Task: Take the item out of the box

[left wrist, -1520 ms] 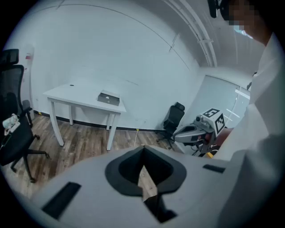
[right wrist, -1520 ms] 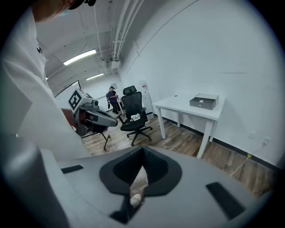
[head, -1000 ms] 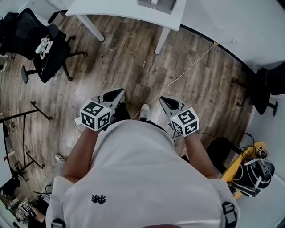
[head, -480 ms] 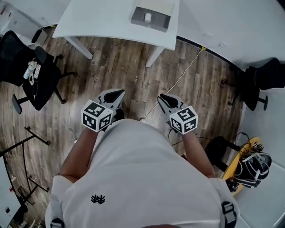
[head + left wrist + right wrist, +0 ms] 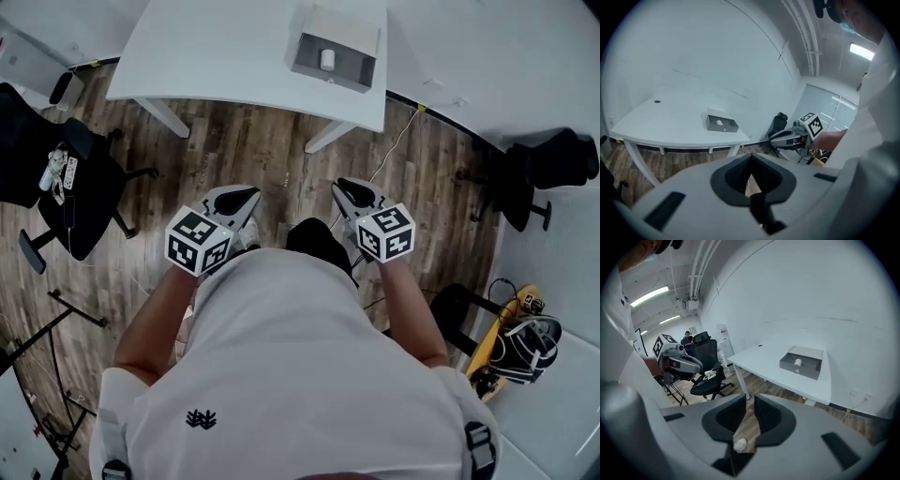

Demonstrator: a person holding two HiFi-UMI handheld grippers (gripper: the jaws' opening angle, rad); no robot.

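A grey open box [image 5: 335, 58] stands on the white table [image 5: 225, 56] ahead, with a small white item [image 5: 327, 59] inside it. I hold both grippers over the wooden floor, well short of the table. My left gripper [image 5: 236, 199] is shut with its tips together and holds nothing. My right gripper [image 5: 349, 192] is open by a narrow gap, with only floor showing between the jaws. The left gripper view shows the box [image 5: 721, 123] on the table; the right gripper view shows the box [image 5: 800, 363] and the item [image 5: 798, 362].
A black office chair [image 5: 56, 187] stands at the left and another [image 5: 544, 169] at the right. A cable [image 5: 394, 150] runs over the floor under the table's right end. A yellow object and a dark bag [image 5: 520, 347] lie at the lower right.
The person has stepped towards the table, and the box has come fully into the head view. Both grippers stay held out in front of the body.
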